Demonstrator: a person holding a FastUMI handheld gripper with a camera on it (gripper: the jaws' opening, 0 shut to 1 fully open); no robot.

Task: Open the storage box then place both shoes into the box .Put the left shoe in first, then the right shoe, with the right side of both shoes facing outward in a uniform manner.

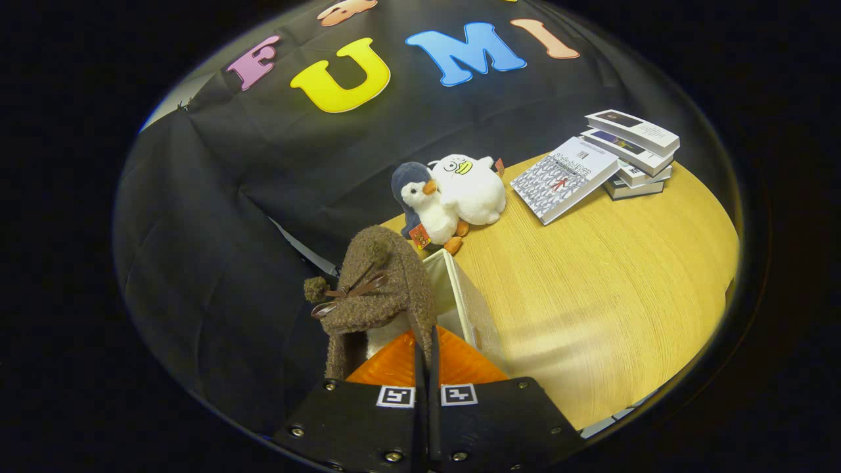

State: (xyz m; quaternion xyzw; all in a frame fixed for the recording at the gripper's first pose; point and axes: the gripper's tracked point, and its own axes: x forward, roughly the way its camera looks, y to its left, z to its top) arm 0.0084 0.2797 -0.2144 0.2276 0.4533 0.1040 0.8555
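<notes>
Light wood-grain surface (591, 289), carrying toys, books and a box.
Two plush toys at 11 o'clock: a grey-and-white penguin (424, 203) touching a white duck-billed plush (470, 187). Stack of books (634, 154) at 1 o'clock, one patterned book (564, 177) leaning against it. White storage box (463, 299) at the surface's 9 o'clock edge, just ahead of the gripper (427, 368), whose fingers sit pressed together.

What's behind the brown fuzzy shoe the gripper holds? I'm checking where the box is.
The gripper is shut on the brown fuzzy shoe. Just behind it stands the white storage box on the wooden table. The shoe hides the box's inside.
</notes>
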